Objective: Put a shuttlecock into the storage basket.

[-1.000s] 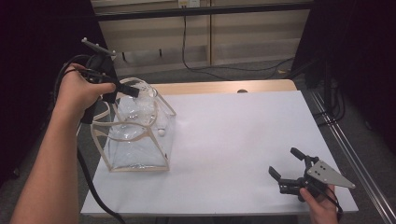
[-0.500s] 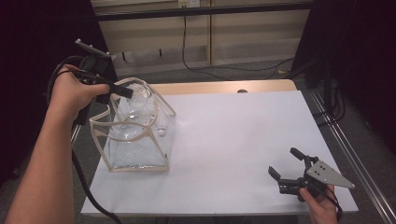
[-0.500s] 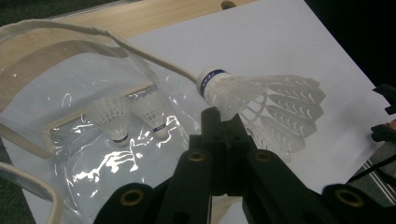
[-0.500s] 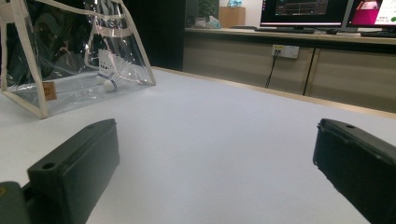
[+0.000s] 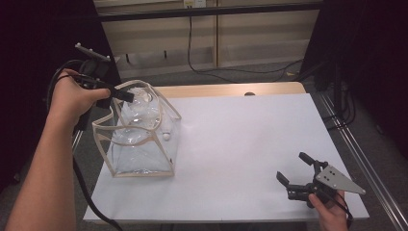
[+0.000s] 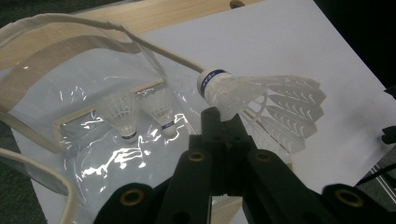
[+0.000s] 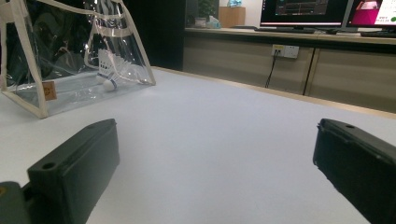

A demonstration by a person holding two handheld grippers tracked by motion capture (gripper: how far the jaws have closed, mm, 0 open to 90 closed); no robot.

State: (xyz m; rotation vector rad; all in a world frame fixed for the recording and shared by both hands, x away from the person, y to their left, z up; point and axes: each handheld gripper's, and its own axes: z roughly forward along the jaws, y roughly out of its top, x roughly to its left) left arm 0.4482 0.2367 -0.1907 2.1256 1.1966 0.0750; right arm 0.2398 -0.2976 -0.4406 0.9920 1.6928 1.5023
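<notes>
above clear bag [image 6: 93, 154], shuttlecock [image 6: 261, 100], blue band

In the high view, the left tongs [image 5: 126, 94] reach over the mouth of the clear bag [image 5: 139, 144], and the glare on the plastic makes the shuttlecock they carry and those inside too small and washed out to tell apart. In the left gripper view, the tongs cover the lower feathers of the held shuttlecock [image 6: 261, 100], and the bag's near wall and strap are cut off by the left and bottom edges. In the right gripper view, the bag is cut off at the top and left edges, the print on its wall is unreadable, and both tongs run out of the bottom corners.
</notes>
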